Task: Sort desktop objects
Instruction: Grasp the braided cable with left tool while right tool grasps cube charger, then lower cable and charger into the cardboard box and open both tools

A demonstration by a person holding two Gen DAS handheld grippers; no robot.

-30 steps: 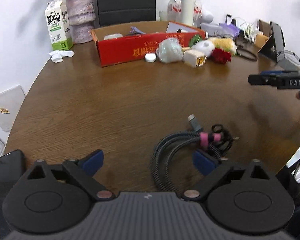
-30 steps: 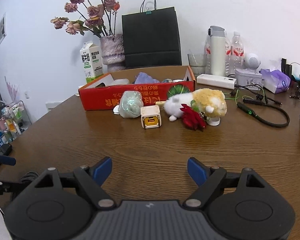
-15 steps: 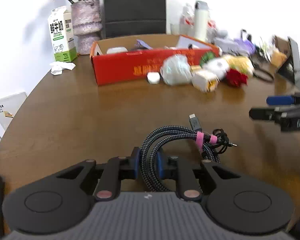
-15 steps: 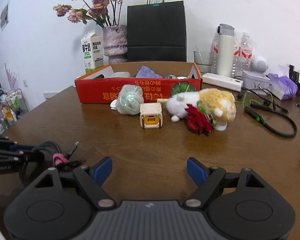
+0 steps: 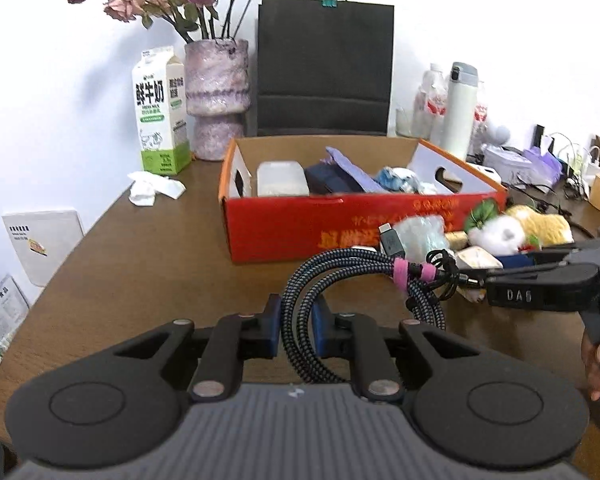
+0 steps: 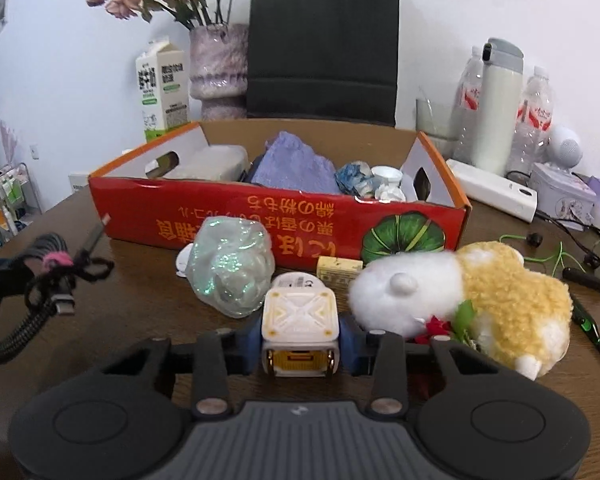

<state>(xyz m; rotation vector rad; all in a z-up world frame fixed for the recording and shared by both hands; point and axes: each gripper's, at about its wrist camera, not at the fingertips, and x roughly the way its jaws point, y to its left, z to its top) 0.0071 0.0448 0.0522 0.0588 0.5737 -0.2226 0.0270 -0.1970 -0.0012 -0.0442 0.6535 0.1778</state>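
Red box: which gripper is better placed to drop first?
Left, probably. The left gripper grips the cable bundle, apparently lifted, facing the red box; the right gripper's jaws have just closed on the charger cube.

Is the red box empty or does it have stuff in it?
It has stuff in it. The open-topped red box holds a purple cloth, a clear plastic container and crumpled paper.

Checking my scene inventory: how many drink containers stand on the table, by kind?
Clear plastic bottles: 2
White flask: 1
Milk carton: 1
Glass: 1
Total: 5
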